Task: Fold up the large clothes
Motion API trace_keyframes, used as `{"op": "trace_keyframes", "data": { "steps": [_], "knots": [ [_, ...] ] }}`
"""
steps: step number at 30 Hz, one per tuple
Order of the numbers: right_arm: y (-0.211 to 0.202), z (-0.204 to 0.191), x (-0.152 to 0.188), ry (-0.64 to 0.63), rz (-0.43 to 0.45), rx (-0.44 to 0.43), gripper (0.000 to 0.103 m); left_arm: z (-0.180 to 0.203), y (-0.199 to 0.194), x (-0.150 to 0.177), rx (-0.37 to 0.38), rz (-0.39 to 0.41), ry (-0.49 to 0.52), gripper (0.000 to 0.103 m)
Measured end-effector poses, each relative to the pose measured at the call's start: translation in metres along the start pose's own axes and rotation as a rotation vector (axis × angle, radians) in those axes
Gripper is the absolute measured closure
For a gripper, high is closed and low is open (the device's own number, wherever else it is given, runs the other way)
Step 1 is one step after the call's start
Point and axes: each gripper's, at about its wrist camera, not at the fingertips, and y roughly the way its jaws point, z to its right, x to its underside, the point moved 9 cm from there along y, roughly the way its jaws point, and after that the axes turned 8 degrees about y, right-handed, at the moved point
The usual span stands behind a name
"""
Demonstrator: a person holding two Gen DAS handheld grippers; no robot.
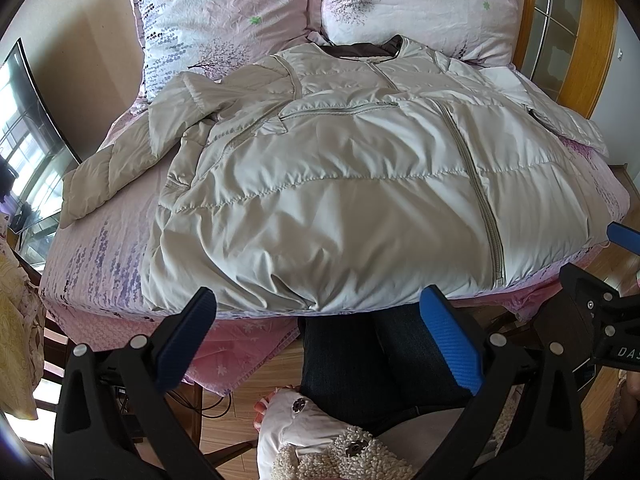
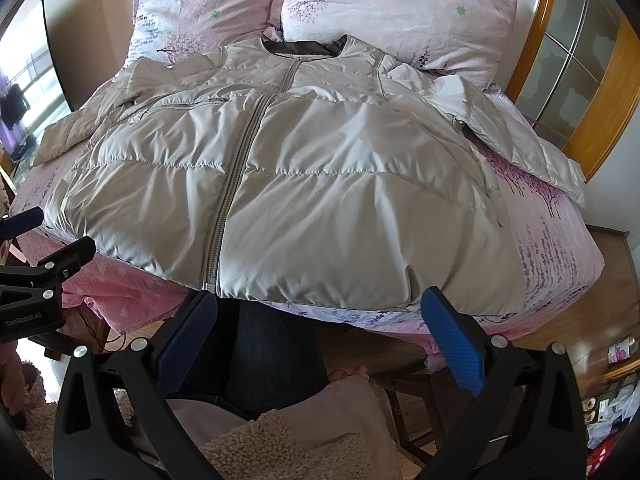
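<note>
A large pale beige puffer jacket point(image 1: 340, 184) point(image 2: 304, 192) lies face up on the bed, zipped, collar toward the pillows, hem at the near edge. Its left sleeve point(image 1: 120, 160) is bent and spread outward; its right sleeve point(image 2: 516, 140) trails toward the headboard side. My left gripper point(image 1: 318, 320) hovers open just below the hem, with nothing between its blue pads. In its own view my right gripper point(image 2: 318, 320) is open too, in front of the hem right of the zip. Part of the right gripper point(image 1: 600, 312) shows at the left wrist view's right edge.
Two pink floral pillows point(image 1: 224, 20) point(image 2: 400, 12) lie at the head of the bed point(image 2: 560, 248). A wooden-framed glass door point(image 2: 576, 72) stands to the right, a window point(image 1: 24, 128) to the left. The person's legs point(image 1: 360, 360) and fleece-trimmed garment sit below the grippers.
</note>
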Motion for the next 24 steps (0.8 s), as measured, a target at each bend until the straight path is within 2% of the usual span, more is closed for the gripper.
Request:
{"op": "trace_keyframes", "data": {
  "steps": [24],
  "knots": [
    [-0.0001, -0.0017, -0.0004, 0.007, 0.004, -0.013, 0.001, 0.0000, 0.0002, 0.0001, 0.001, 0.000, 0.000, 0.002]
  ]
}}
